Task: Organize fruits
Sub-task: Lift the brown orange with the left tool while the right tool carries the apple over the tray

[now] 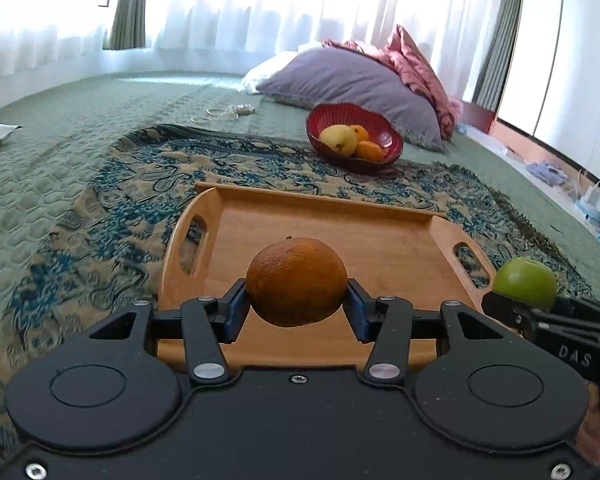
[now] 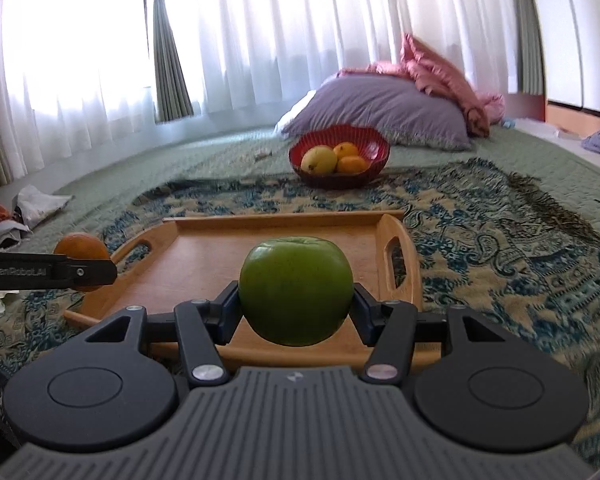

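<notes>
My left gripper (image 1: 297,304) is shut on an orange (image 1: 296,280), held above the near part of a bare wooden tray (image 1: 380,248). My right gripper (image 2: 296,308) is shut on a green apple (image 2: 295,290), also above the tray (image 2: 204,256). In the left wrist view the apple (image 1: 526,282) and right gripper show at the right edge; in the right wrist view the orange (image 2: 80,248) and left gripper show at the left. Beyond the tray sits a red bowl (image 1: 384,124) (image 2: 376,148) with a yellow fruit (image 1: 338,140) (image 2: 319,161) and two small oranges.
The tray and bowl rest on a patterned blue and tan cloth (image 2: 500,240) over a green quilted bedspread (image 1: 60,140). A purple pillow (image 1: 352,80) and pink cloth (image 1: 416,64) lie behind the bowl. White curtains hang at the back. Crumpled cloths (image 2: 24,208) lie at far left.
</notes>
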Demonstrator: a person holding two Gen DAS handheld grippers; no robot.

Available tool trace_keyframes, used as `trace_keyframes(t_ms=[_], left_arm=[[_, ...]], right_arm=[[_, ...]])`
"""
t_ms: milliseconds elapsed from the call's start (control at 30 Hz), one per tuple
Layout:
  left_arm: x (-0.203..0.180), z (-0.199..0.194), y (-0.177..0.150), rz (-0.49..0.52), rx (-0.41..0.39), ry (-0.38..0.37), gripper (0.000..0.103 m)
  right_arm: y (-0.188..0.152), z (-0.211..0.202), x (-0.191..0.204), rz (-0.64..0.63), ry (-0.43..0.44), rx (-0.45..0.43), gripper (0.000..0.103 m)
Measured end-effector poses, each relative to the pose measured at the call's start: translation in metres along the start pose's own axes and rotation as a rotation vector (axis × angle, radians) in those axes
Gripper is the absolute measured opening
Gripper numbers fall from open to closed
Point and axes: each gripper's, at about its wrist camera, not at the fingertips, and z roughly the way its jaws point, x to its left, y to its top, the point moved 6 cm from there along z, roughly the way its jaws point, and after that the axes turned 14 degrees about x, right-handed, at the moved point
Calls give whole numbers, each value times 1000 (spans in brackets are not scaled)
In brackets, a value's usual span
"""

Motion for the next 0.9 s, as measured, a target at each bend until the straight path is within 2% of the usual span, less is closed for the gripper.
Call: trace_keyframes(t_ms=[267,400,567,900], left_arm=[[5,48,42,-15,146,-67,48],[4,75,51,0,204,-45,48],[5,97,53,7,229,-35,48],[6,113,51,14,250,-25,48]], right_arm=[[48,54,-23,67,23,171,59],[61,76,-27,70,-14,220,59],[68,94,-22,54,-29,253,59],[60,115,-5,35,-10,290,59]])
